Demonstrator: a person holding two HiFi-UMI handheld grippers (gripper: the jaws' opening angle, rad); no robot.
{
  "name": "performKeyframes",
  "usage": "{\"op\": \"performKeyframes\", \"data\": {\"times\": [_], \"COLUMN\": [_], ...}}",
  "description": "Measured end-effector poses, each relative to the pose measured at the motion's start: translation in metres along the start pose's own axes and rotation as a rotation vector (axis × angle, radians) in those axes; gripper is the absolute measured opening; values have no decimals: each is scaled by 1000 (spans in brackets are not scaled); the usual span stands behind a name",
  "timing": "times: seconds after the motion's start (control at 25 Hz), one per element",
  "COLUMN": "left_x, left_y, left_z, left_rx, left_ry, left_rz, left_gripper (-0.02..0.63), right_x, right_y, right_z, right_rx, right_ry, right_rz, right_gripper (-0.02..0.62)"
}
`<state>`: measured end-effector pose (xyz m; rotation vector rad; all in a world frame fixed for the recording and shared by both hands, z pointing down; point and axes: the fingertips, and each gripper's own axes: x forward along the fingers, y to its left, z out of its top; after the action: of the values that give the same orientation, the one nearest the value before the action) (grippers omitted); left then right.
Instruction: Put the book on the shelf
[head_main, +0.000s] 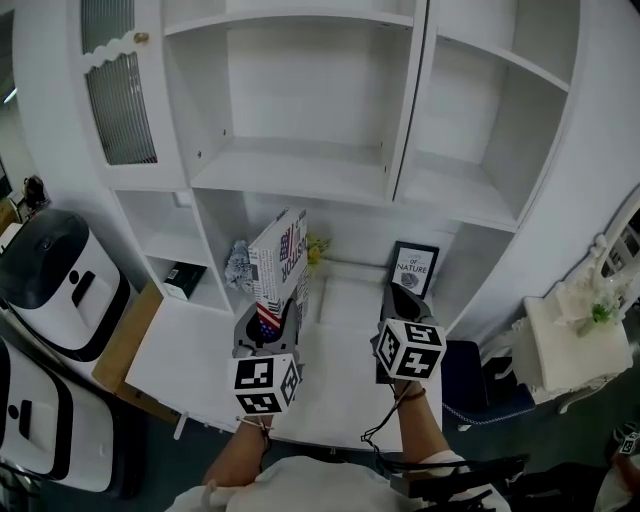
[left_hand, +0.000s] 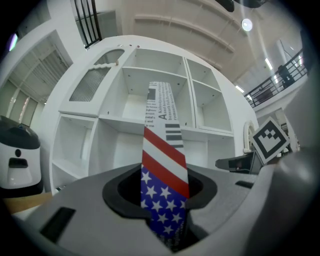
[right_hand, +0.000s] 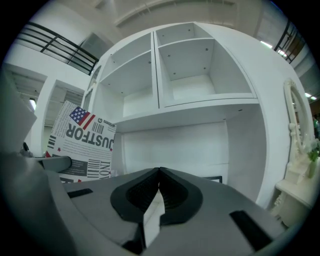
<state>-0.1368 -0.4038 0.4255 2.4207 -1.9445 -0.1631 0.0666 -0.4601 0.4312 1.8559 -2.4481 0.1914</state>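
**Holding a flag-printed book upright in front of the white shelf unit**

The book (head_main: 278, 255) is showing its white cover in the right gripper view, with "JUSTFOR" in heavy black capitals beside a small stars-and-stripes patch. Its lower edge is carrying white stars on blue and red-and-white stripes, and a bold "A" is sitting higher up among print too small to read. A black-framed sign (head_main: 413, 270) is leaning at the back of the table (head_main: 190, 350), reading "NATURE".

The left tool (head_main: 268, 318) is pinching the book by its lower edge, jaws pressing on both faces, so the book is rising upright out of them. It is hanging above the table, in front of the low recess and below the wide, bare board of the shelf unit (head_main: 300, 170).

The right tool (head_main: 405, 300) is hovering just to the right, apart from the book, its jaws pressed together with nothing between them.

Both forearms are reaching forward from the bottom of the head view, side by side, and the tools are pointing roughly level at the shelves.
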Motion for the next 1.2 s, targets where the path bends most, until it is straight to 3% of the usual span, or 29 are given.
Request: {"op": "performKeyframes", "data": {"times": [0.52,1.2], "left_x": [-14,-16], "left_y": [-13,-16], "left_z": [23,105], "left_rx": [28,56], "left_ry": [-29,-105], "left_rz": [28,55], "left_gripper": [158,158], "right_x": [-4,-19], "right_y": [-5,-2], "right_z": [17,86], "right_rx": [-28,-102], "right_ry": [-2,-82], "right_rz": [22,11], "right_gripper": [21,21]}}
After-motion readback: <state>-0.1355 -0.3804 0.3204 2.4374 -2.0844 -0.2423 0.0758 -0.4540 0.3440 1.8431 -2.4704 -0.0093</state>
